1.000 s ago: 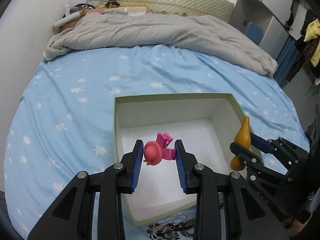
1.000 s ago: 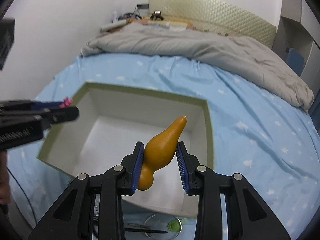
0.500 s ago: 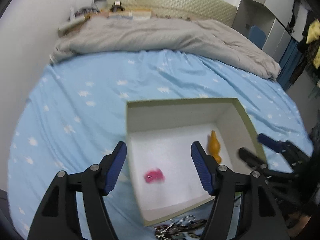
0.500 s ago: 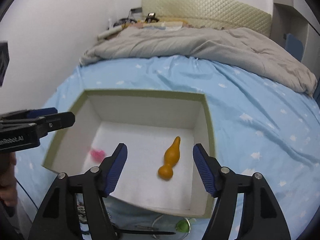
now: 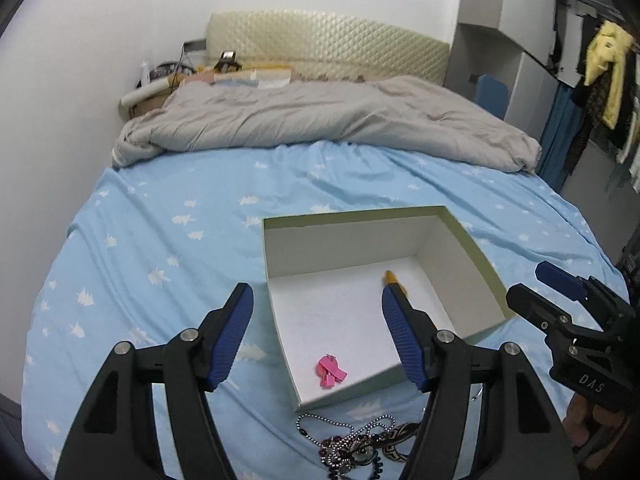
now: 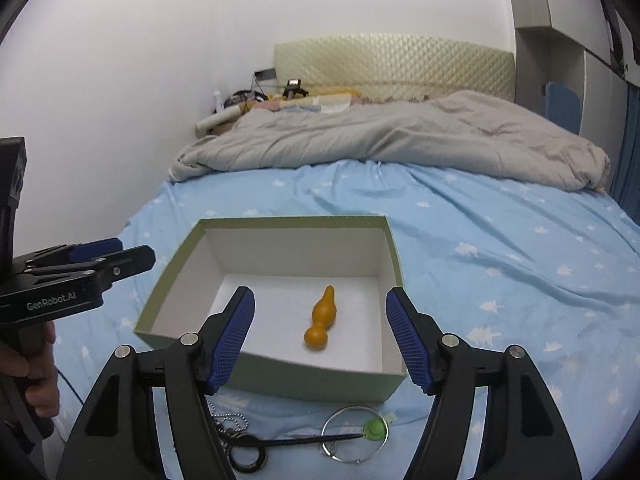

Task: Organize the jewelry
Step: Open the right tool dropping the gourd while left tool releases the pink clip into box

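An open pale green box (image 5: 352, 216) (image 6: 280, 380) with a white inside stands on the blue bed sheet. A pink clip (image 5: 330, 371) lies on its floor near the front. An orange gourd-shaped piece (image 6: 321, 319) lies inside too; in the left wrist view only its tip (image 5: 391, 277) shows behind a finger. My left gripper (image 5: 316, 340) is open and empty above the box's near left corner. My right gripper (image 6: 320, 340) is open and empty above the box's near wall. Bead chains (image 5: 352, 440) lie in front of the box.
A silver ring with a green charm (image 6: 356, 434), a black stick and a dark ring (image 6: 246, 454) lie on the sheet before the box. A grey duvet (image 5: 320, 120) covers the far bed. Wall on the left, wardrobe and hanging clothes (image 5: 600, 72) on the right.
Both grippers opened and let go: the pink clip and the orange gourd piece dropped into the box. Both grippers then pulled back and up from the box.
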